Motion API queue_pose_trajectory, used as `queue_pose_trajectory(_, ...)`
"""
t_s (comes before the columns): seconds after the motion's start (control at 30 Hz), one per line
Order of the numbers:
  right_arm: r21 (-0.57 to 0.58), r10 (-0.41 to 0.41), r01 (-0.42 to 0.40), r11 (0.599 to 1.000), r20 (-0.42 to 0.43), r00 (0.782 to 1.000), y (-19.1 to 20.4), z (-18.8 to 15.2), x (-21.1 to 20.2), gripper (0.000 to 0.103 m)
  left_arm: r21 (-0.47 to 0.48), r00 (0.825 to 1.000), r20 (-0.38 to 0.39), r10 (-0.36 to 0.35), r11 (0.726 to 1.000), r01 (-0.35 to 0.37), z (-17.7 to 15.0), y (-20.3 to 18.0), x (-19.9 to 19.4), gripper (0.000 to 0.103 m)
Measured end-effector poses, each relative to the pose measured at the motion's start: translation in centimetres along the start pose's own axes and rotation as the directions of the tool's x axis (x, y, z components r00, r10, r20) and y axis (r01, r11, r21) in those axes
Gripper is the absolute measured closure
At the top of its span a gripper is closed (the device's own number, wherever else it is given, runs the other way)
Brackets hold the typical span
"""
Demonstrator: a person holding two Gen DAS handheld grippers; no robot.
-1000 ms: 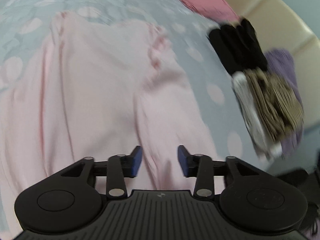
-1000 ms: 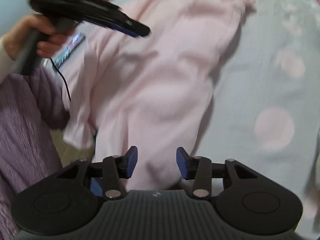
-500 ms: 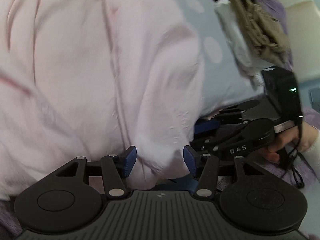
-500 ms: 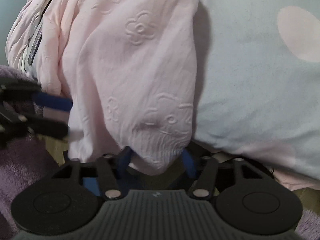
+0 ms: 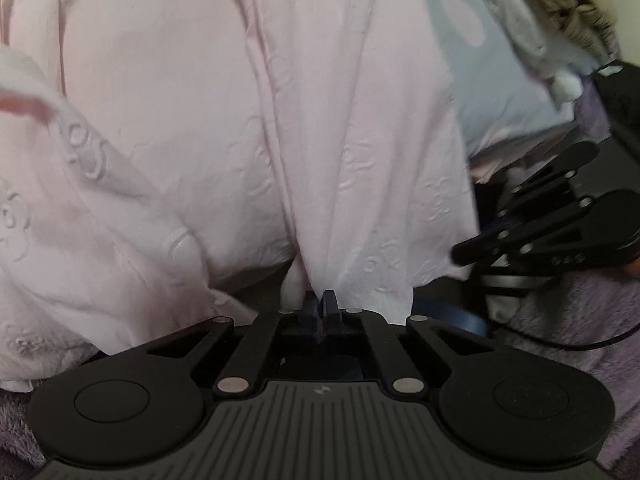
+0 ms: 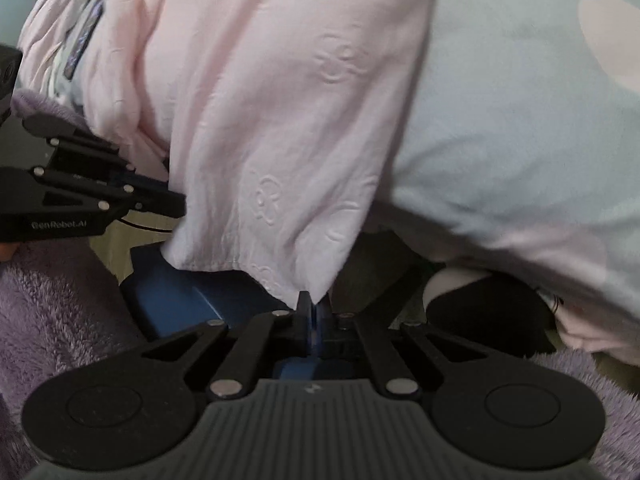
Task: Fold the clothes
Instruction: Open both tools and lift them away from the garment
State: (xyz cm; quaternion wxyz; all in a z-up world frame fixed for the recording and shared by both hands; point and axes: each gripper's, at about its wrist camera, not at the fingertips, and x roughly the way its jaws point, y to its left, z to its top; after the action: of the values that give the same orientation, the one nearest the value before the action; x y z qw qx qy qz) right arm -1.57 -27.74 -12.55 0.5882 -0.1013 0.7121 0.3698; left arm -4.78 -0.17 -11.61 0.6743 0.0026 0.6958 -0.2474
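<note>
Left gripper (image 5: 320,300): jaws together, clamped on hem of pink garment (image 5: 248,112). Right gripper (image 6: 311,300): jaws together too, pinching same garment's lower corner, w/ bedsheet (image 6: 520,128) beside it

I see a pale blue bedspread (image 6: 520,128) with pink dots. Purple fleece (image 6: 56,304) lies below it, and maybe a blue frame (image 6: 180,300).

Both grippers dropped to the pink garment's (image 5: 320,120) near hem; the left gripper (image 5: 320,304) and right gripper (image 6: 311,304) clamped it.
</note>
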Motion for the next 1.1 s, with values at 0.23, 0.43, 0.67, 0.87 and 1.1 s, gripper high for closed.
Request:
queue_pose_trajectory(0.23, 0.001, -0.004, 0.004, 1.000, 0.008, 1.000, 0.9, -0.6, -0.8, 0.064, -0.014, 0.996, 0.082, -0.028, 0.999, 0.029, -1.6, 0.6, -3.6, 0.101)
queue_pose_trajectory(0.43, -0.080, 0.040, -0.029, 0.996, 0.132, 0.990, 4.0, -1.4, -4.2, 0.062, -0.044, 0.968, 0.250, 0.024, 0.999, -0.013, -3.5, 1.5, -8.7, 0.086)
queue_pose_trajectory(0.67, -0.209, 0.088, -0.024, 0.978, 0.300, 0.950, 8.2, 0.8, -7.1, 0.063, -0.187, 0.928, 0.348, 0.137, 0.980, -0.074, -4.0, 4.6, -11.5, 0.081)
queue_pose_trajectory(0.87, -0.307, 0.157, -0.058, 0.950, 0.310, 0.938, 12.6, 5.0, -4.1, 0.064, -0.258, 0.904, 0.397, 0.155, 0.965, -0.052, -4.5, 6.2, -12.0, 0.080)
queue_pose_trajectory(1.1, -0.331, 0.122, -0.012, 0.943, 0.315, 0.941, 15.6, 9.4, -0.8, 0.064, -0.295, 0.891, 0.416, 0.183, 0.954, -0.058, -5.3, 6.6, -11.7, 0.080)
